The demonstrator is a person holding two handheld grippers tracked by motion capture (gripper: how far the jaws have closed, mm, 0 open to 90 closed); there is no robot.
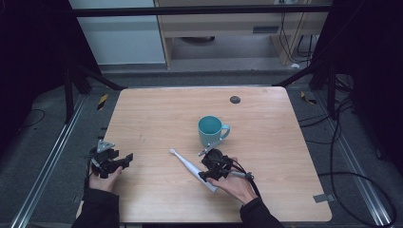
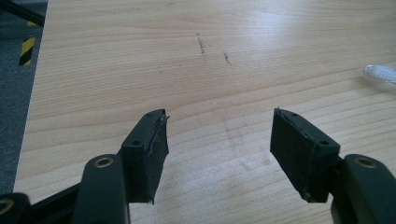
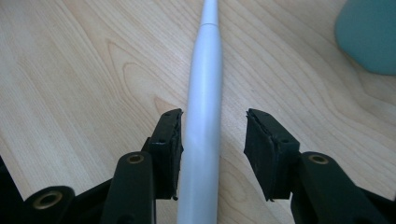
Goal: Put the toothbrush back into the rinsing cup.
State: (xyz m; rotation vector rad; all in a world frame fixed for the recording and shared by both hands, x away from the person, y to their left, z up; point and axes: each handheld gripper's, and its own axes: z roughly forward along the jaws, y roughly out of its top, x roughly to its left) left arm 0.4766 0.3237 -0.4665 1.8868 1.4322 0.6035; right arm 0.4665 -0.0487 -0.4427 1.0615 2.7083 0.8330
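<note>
A white electric toothbrush (image 1: 189, 165) lies flat on the wooden table (image 1: 157, 118), its head pointing to the far left. My right gripper (image 1: 205, 170) is down over its handle. In the right gripper view the handle (image 3: 203, 93) runs between the jaws, right beside the left pad, with a clear gap to the right pad, so the gripper is open. A teal mug (image 1: 210, 129) stands upright just beyond it, and its blurred side (image 3: 369, 37) fills the top right corner. My left gripper (image 1: 124, 159) rests open near the table's left front edge, jaws (image 2: 219, 126) wide over bare wood. The brush head (image 2: 380, 73) lies off to their right.
A small dark round disc (image 1: 235, 99) sits near the table's far edge. Metal frame rails and loose cables (image 1: 351, 175) lie on the floor to either side of the table. Yellow-black tape (image 1: 102, 101) marks the floor at the far left corner.
</note>
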